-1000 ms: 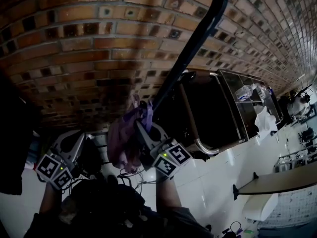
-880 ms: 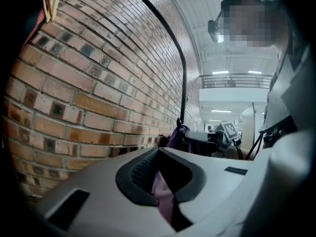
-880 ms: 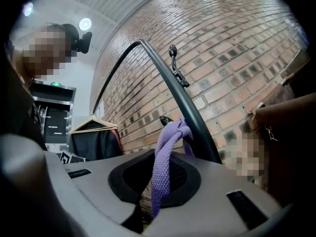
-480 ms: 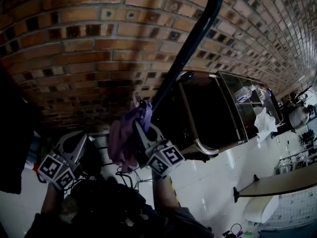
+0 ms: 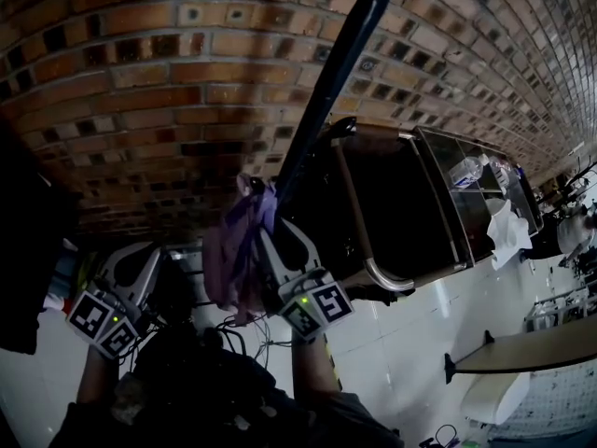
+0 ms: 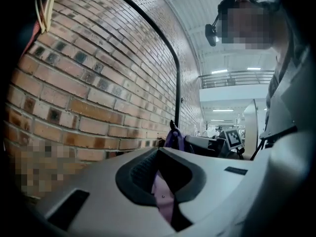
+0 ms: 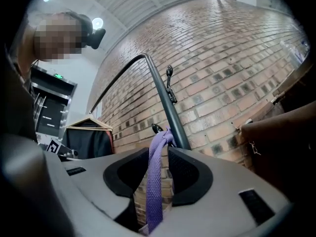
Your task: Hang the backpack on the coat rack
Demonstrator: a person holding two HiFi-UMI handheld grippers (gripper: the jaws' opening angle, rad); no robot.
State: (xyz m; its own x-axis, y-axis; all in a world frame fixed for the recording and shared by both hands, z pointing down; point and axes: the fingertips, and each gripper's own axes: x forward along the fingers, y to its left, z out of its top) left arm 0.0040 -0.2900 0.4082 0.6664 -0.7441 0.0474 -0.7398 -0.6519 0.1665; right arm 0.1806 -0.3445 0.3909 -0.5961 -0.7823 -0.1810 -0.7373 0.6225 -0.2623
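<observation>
The purple backpack (image 5: pixel 229 264) hangs beside the black coat rack pole (image 5: pixel 326 91). Its top strap (image 7: pixel 157 152) is looped over a low hook (image 7: pixel 157 129) on the pole (image 7: pixel 165 100). My right gripper (image 5: pixel 278 241) is just under that hook, shut on the strap, which runs down between its jaws (image 7: pixel 158 169). My left gripper (image 5: pixel 131 273) is lower left of the bag. A lilac strip of the backpack (image 6: pixel 162 199) is pinched between its jaws (image 6: pixel 160 174). In the left gripper view the looped strap (image 6: pixel 174 138) shows at the pole (image 6: pixel 177 93).
A brick wall (image 5: pixel 149 82) stands right behind the rack. A dark cabinet with a metal rail (image 5: pixel 378 273) is to the right. A dark garment on a wooden hanger (image 7: pixel 89 132) hangs to the left. Cables (image 5: pixel 247 334) lie below, and a table (image 5: pixel 522 343) stands at the right.
The right gripper and the strap loop have shifted slightly left along the pole with the view. The left gripper has barely moved.
</observation>
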